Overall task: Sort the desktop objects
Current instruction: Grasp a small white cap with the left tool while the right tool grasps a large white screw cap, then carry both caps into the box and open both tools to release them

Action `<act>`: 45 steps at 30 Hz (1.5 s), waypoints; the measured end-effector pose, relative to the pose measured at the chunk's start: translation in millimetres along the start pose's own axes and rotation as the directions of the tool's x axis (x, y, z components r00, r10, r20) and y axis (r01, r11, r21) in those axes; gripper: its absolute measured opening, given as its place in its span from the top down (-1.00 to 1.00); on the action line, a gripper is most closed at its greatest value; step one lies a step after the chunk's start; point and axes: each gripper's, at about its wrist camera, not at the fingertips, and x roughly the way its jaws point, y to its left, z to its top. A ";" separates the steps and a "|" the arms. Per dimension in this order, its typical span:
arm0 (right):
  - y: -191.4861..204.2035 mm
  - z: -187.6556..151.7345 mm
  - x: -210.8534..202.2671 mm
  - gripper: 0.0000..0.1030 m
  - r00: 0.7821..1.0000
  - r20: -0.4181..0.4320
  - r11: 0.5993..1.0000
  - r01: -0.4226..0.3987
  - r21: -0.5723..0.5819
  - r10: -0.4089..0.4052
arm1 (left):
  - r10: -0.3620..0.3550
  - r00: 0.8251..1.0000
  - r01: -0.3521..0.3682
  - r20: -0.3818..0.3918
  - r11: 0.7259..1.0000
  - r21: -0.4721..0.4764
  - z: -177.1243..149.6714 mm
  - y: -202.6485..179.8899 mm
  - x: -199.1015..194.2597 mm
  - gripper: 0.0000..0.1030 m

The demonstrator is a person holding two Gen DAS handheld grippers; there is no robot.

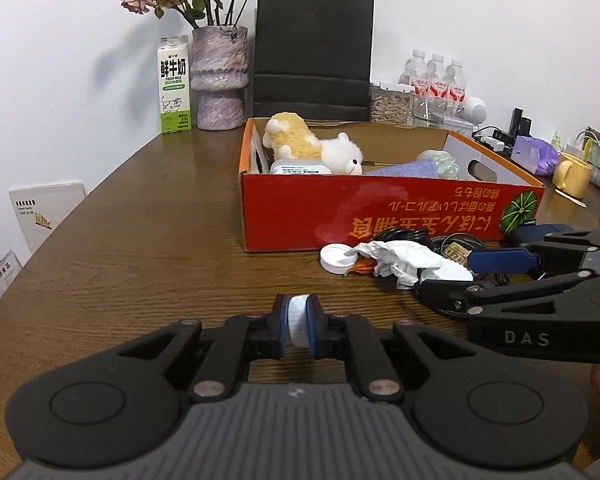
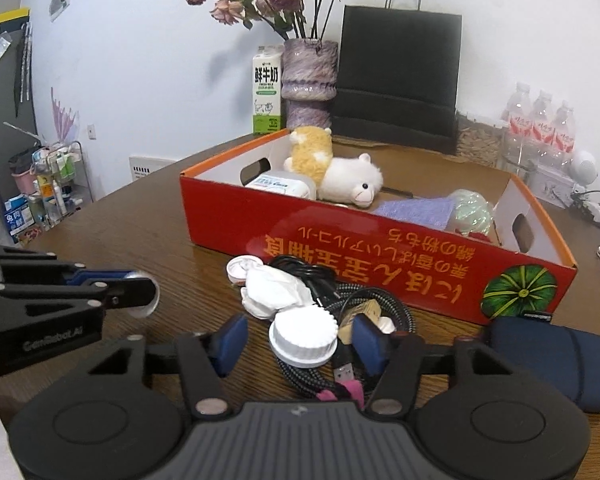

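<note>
My left gripper (image 1: 298, 320) is shut on a white lid held edge-on (image 1: 299, 321), low over the table in front of the red box (image 1: 380, 216); it shows in the right wrist view (image 2: 140, 290) at the left. My right gripper (image 2: 296, 338) is open around a white ribbed cap (image 2: 303, 336) that lies on a pile of cables (image 2: 352, 300); it also shows in the left wrist view (image 1: 456, 270). A crumpled white tissue (image 2: 274, 290) and another white lid (image 2: 238, 268) lie just beyond. The box holds plush toys (image 2: 340, 168), a purple cloth and other items.
A dark blue pouch (image 2: 556, 360) lies right of the cables. Behind the box stand a milk carton (image 1: 174, 86), a vase of dried roses (image 1: 219, 80), a black paper bag (image 1: 312, 52), water bottles (image 1: 434, 76) and a yellow mug (image 1: 572, 174). The wooden table (image 1: 140, 240) extends to the left.
</note>
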 end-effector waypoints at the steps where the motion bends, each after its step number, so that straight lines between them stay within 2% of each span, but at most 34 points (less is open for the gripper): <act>1: 0.4 -0.1 1.6 -0.06 1.000 -0.002 1.000 0.005 0.002 -0.005 | -0.002 1.000 0.002 0.000 1.000 -0.003 -0.5 1.6 -0.1 0.79; 4: 1.4 0.1 2.7 -0.03 1.000 0.004 1.000 0.014 0.006 -0.014 | -0.009 1.000 0.009 0.003 1.000 -0.007 -1.5 4.3 -0.5 0.79; 6: 2.6 -0.2 3.2 0.25 1.000 -0.002 1.000 0.011 0.005 -0.011 | -0.011 1.000 0.011 0.002 1.000 -0.008 -2.3 5.2 0.1 0.79; 13: 4.0 -3.8 0.8 0.26 1.000 -0.005 1.000 0.006 0.018 -0.006 | -0.020 1.000 0.020 -0.021 1.000 -0.017 -4.3 9.1 5.4 0.75; 17: 1.6 -4.3 -4.7 0.26 1.000 0.009 0.999 0.016 0.028 -0.016 | -0.035 0.999 0.035 -0.025 0.999 -0.017 -1.4 8.9 8.6 0.16; 20: -0.5 -4.5 -9.7 0.26 1.000 0.021 0.999 0.022 0.036 -0.022 | -0.032 0.999 0.032 -0.032 0.999 -0.005 2.1 5.8 15.2 0.08; 22: -1.1 -4.4 -12.0 0.26 0.999 0.026 0.999 0.023 0.038 -0.024 | -0.024 0.998 0.025 -0.053 1.000 0.013 2.4 2.1 22.4 0.09; 23: -1.7 -4.8 -13.6 0.26 0.999 0.029 0.999 0.023 0.040 -0.024 | -0.015 0.998 0.016 -0.066 1.000 0.016 1.2 0.8 26.3 0.21; 24: -2.4 -5.2 -15.0 0.26 0.999 0.031 0.999 0.024 0.042 -0.025 | 0.002 0.999 -0.001 -0.054 1.000 0.030 -0.2 -1.3 26.2 0.42; 27: -3.8 -6.6 -19.4 0.26 0.999 0.039 0.999 0.029 0.044 -0.030 | -0.016 0.999 0.017 -0.045 1.000 0.025 -1.9 -2.0 22.0 0.43; 33: -9.8 -6.1 -29.2 0.26 0.997 0.070 0.998 0.031 0.055 -0.035 | -0.002 1.000 0.001 0.020 1.000 0.023 4.7 -3.8 5.5 0.43; 38: -17.2 4.0 -39.9 0.26 0.991 0.128 0.997 0.041 0.058 -0.048 | -0.003 0.994 0.000 0.111 1.000 0.029 30.3 -8.7 -6.3 0.43; 45: -35.1 28.9 -41.1 0.26 0.975 0.203 0.994 0.079 0.068 -0.092 | -0.023 0.975 0.015 0.219 0.999 0.038 72.1 -28.2 -3.0 0.43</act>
